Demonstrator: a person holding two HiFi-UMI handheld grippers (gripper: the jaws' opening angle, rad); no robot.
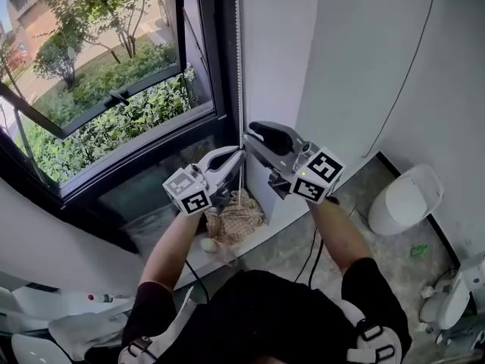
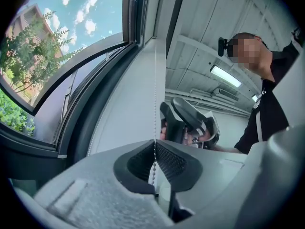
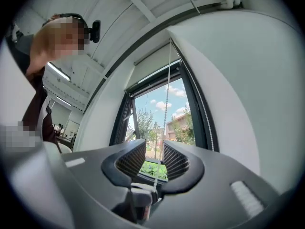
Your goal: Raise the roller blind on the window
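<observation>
The thin white bead chain hangs straight down the dark frame edge of the large black-framed window, in the upper middle of the head view. The left gripper, grey with a marker cube, has its jaws pressed together on that chain. Its own view shows the beads entering the closed ribbed pads at the centre of the frame. The right gripper sits just beside and slightly above it. Its jaws are spread, and the chain runs between them without either pad touching it. The pale roller blind fabric appears to sit high in the window opening, at the upper middle of the right gripper view, so most of the glass is bare. The main risk is in the handover. If the left gripper lets go before the right one has pinched the beads, the blind's weight could run the chain back and drop the fabric. The right jaws could also close on air if the thin chain drifts off their centre line. A pull angled away from the frame may make the beads slip through the pads or skip at the top mechanism.
</observation>
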